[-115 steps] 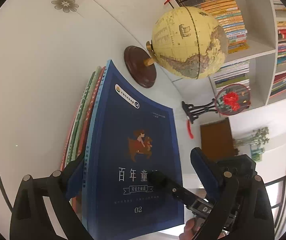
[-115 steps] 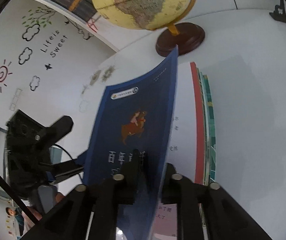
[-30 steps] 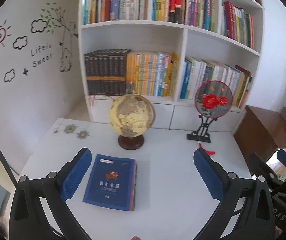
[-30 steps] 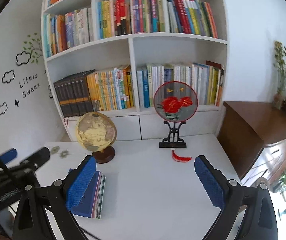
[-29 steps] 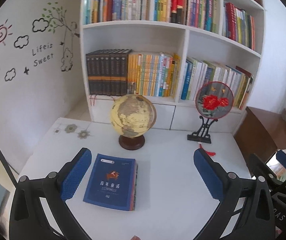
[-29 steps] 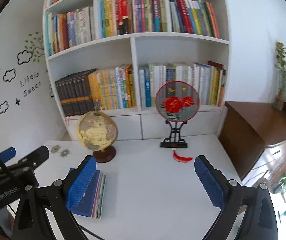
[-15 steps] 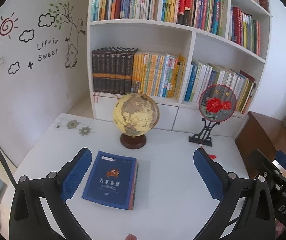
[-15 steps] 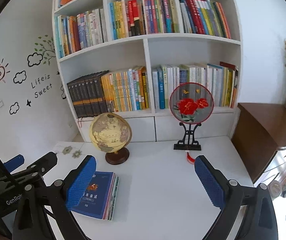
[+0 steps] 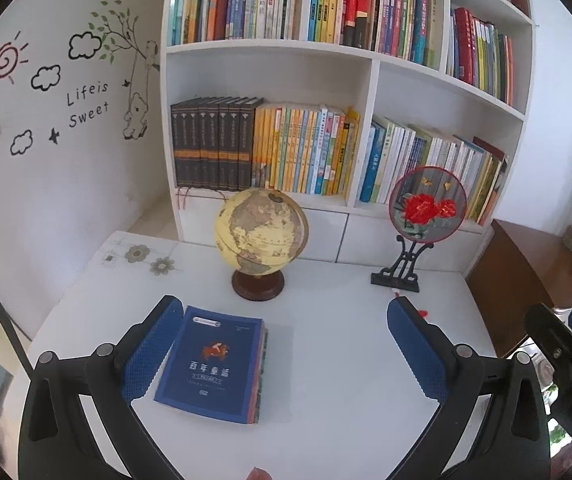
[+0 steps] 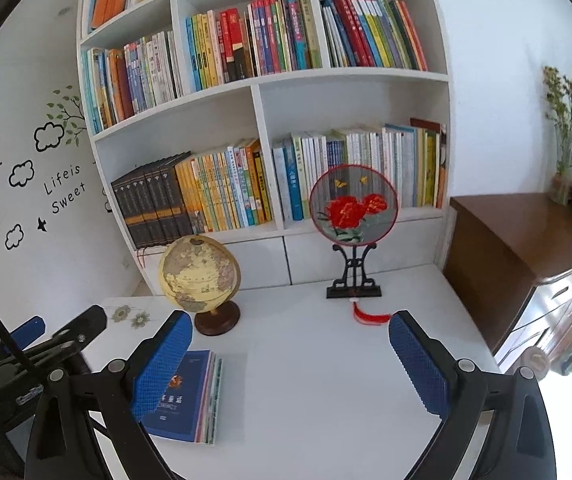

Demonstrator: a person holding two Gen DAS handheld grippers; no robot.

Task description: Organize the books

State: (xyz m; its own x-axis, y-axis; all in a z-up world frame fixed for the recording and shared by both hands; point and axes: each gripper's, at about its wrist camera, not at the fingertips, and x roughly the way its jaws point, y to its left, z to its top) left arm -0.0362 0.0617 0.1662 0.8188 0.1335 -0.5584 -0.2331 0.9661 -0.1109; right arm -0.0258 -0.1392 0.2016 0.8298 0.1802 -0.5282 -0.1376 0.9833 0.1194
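Books [image 9: 212, 364] lie in a flat stack in the lower left of the left wrist view, a dark blue cover on top, its title reading upright toward the camera. The stack's long axis runs from the near edge of the white desk [image 9: 337, 380] up toward the globe [image 9: 261, 236], with the coloured page and spine edges showing along its right side. From the right wrist view the same stack [image 10: 190, 398] sits at lower left, partly hidden behind a blue finger pad [image 10: 162, 364]. The left gripper [image 9: 286, 356] is held above the desk with its jaws spread wide, gripping nothing; the right gripper [image 10: 291, 364] is likewise spread and empty. The globe stands on a round brown base just beyond the stack. A round fan with red flowers [image 9: 427, 204] stands on a black stand toward the right. Behind the desk rises a white bookcase [image 9: 365, 76] filled with upright books, and the wall at upper left bears drawings [image 9: 46, 76] of a sun, clouds and a tree. A brown cabinet [image 10: 525, 248] stands at right.
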